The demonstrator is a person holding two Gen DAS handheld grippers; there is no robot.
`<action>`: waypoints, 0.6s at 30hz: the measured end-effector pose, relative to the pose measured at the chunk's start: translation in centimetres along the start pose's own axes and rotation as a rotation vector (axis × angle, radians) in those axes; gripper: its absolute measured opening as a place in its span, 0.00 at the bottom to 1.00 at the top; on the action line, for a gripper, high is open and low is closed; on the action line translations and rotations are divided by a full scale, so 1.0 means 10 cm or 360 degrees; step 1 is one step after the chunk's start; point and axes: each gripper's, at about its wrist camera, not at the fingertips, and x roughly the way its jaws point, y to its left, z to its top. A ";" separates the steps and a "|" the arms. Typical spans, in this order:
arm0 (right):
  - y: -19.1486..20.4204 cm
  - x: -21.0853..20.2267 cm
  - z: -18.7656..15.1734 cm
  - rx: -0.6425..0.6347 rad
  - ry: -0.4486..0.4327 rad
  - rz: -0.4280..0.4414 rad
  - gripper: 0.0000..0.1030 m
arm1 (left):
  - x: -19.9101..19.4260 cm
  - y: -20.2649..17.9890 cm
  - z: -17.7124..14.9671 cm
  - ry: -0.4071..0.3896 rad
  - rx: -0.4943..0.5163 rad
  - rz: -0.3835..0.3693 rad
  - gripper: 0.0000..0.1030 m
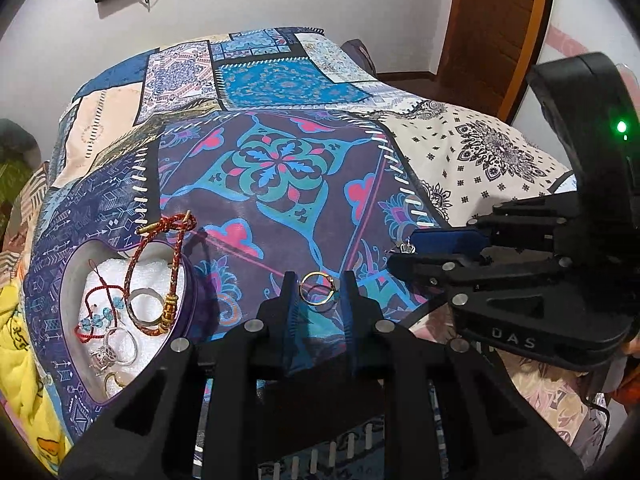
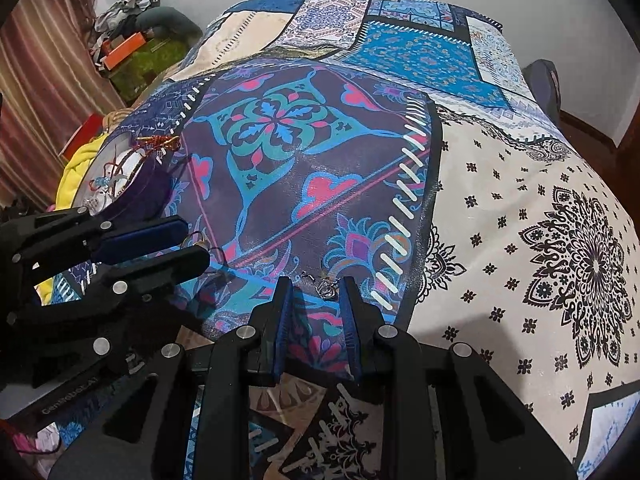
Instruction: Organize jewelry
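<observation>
A gold ring (image 1: 317, 289) lies on the patterned bedspread between the open fingers of my left gripper (image 1: 317, 286). A small silver piece (image 2: 325, 286) lies between the open fingers of my right gripper (image 2: 316, 288); it also shows in the left wrist view (image 1: 407, 247). A purple heart-shaped box (image 1: 76, 280) at the left holds silver rings (image 1: 120, 346), a blue-bead red string (image 1: 98, 314) and a red braided bracelet (image 1: 160, 264) draped over its rim. The box also shows in the right wrist view (image 2: 120, 184).
The patchwork bedspread (image 1: 280, 168) covers the bed. A yellow quilt (image 1: 16, 344) lies at the left edge. A wooden door (image 1: 492, 24) stands at the back right. Clutter and a curtain (image 2: 36, 80) stand at the far left.
</observation>
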 end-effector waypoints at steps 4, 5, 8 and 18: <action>-0.05 0.00 0.01 0.0049 -0.0013 -0.0005 0.09 | -0.02 0.02 0.00 -0.0007 -0.0020 -0.0011 0.19; -0.08 -0.01 0.00 0.0068 -0.0018 0.0012 0.09 | -0.04 0.02 0.00 -0.0011 -0.0022 -0.0012 0.19; -0.14 -0.05 0.01 0.0128 -0.0049 0.0047 0.09 | -0.09 0.03 0.00 -0.0023 -0.0025 -0.0008 0.19; -0.02 -0.41 0.13 0.0111 -0.0202 0.0061 0.09 | -0.37 0.12 0.06 -0.0103 -0.0054 0.0030 0.19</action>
